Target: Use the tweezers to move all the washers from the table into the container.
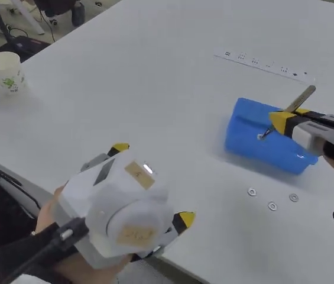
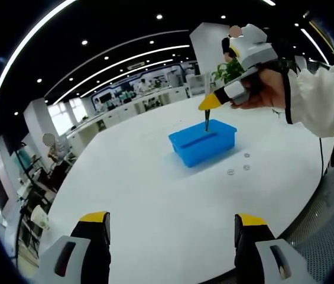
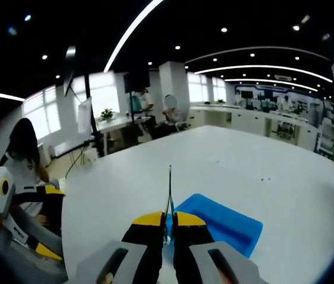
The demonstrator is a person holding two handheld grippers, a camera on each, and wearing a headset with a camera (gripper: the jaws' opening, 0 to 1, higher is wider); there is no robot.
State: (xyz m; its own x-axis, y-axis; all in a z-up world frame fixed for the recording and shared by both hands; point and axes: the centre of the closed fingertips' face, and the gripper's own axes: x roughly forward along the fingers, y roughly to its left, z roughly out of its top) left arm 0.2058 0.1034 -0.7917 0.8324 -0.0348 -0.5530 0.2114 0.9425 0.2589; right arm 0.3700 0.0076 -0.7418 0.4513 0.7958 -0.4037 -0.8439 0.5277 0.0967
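Right gripper point(image 1: 282, 121) clamped slim metal tweezers point(image 1: 302, 96) over the blue plastic container point(image 1: 249, 145); anything at their tips was too small to tell. Left gripper point(image 2: 171, 219) jaws stood apart, empty.

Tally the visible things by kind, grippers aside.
Washers: 3
Container: 1
Tweezers: 1
Cup: 1
Power strip: 1
Total: 7

Blue container point(image 1: 261, 151), white table point(image 1: 155, 77), silvery washers point(image 1: 272, 206) and tweezers point(image 1: 304, 96), yellow-tipped left tongs point(image 2: 172, 219) and right tongs point(image 3: 168, 220)
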